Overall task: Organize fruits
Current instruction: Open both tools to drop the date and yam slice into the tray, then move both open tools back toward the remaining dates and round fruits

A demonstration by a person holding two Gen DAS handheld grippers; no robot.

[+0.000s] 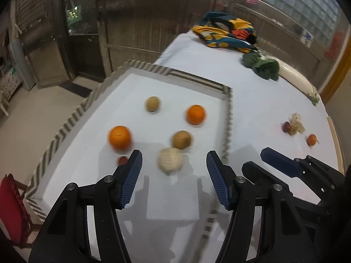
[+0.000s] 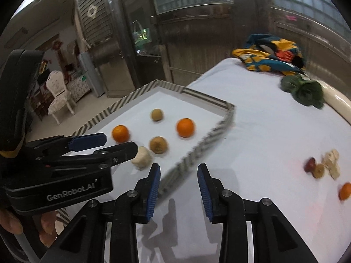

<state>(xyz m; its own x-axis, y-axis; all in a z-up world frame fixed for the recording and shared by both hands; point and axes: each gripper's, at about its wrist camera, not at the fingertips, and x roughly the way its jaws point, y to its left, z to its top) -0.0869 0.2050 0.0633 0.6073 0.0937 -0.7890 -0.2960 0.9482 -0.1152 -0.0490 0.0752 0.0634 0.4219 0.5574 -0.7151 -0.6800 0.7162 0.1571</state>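
Both hand-held grippers sit closest to view, and neither has hold of anything: the left hand-held gripper hangs with its jaws spread wide over the near end of the tray, the right hand-held gripper has its jaws parted more narrowly above the tray's near right rim.

Spread across the white-covered table, the striped-rim tray takes up the left side. Inside it lie two oranges, two brownish round fruits, a pale rough-skinned fruit nearest the left jaws, and a small red fruit by the left fingertip. At the far end are a colourful cloth, leafy greens and a white radish.

Near the table's right edge wait the leftovers: a small cluster of fruit and a small orange, well apart from the tray.

My guess is the sorting is mid-way, between picks. Next, the right hand-held gripper would need to swing right to those loose pieces; blur hides their exact shapes.
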